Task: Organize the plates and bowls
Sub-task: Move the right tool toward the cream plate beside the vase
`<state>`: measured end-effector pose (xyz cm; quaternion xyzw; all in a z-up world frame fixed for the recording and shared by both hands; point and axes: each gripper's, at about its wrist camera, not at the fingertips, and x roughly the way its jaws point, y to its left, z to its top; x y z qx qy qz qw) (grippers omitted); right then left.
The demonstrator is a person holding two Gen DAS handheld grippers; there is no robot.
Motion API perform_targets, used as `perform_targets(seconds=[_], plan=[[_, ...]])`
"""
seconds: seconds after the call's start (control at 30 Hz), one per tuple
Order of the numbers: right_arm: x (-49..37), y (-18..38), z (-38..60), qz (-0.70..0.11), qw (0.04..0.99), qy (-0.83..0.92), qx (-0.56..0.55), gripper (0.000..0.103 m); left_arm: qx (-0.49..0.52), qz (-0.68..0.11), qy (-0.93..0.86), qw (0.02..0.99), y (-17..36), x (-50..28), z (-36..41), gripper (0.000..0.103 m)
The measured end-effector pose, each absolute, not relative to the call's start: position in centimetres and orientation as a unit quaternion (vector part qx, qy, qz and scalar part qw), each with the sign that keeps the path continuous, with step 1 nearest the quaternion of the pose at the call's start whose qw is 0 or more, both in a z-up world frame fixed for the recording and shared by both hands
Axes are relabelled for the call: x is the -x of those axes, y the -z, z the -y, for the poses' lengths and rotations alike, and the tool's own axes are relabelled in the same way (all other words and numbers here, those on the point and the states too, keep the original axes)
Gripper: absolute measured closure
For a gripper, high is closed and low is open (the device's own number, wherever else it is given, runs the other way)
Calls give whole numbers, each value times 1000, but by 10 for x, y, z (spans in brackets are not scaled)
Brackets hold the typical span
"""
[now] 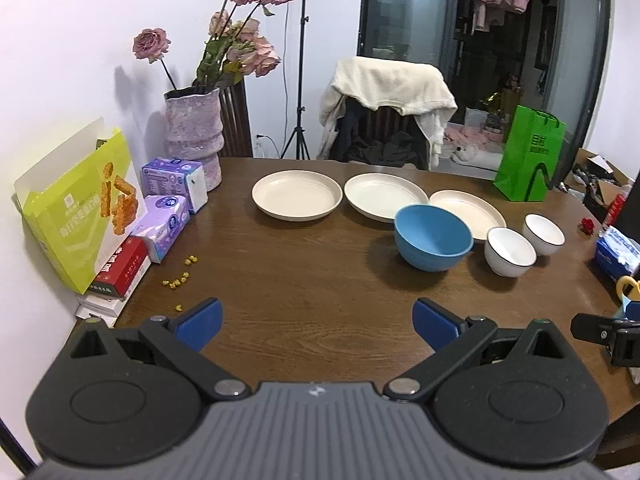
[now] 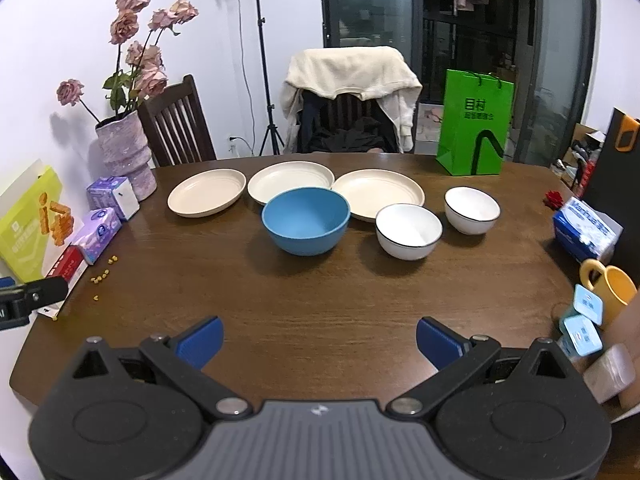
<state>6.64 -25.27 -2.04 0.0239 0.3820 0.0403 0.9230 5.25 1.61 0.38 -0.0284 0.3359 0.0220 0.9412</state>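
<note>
Where the wooden table [image 2: 320, 300] runs toward its far edge, three cream plates lie in a row: the left plate [image 2: 207, 192], the middle plate [image 2: 291, 181] and the right plate [image 2: 378, 194], all bare, their rims close or slightly overlapping. Just in front of them sits a blue bowl [image 2: 305, 220], empty, its rim covering part of the middle and right plates. To its right stand two white bowls with dark rims, the nearer one [image 2: 409, 231] and the farther one [image 2: 472, 204], both empty, near each other but apart.

Both tools hover over the near side of the table, well short of the dishes. The left gripper [image 1: 318, 322] and the right gripper [image 2: 319, 340] have their blue pads spread wide, holding nothing. Bare wood lies between pads and bowls.

A yellow mug [image 2: 610, 286] and small packets crowd the right edge; boxes and a vase [image 2: 126, 152] of roses line the left.
</note>
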Motion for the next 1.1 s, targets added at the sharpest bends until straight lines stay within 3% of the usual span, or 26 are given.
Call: perform_targets(seconds=[1.1], plan=[[-220,40,194,-393,912,-116,-5,1,34,-353,-73,932,4,-176,-50,0]])
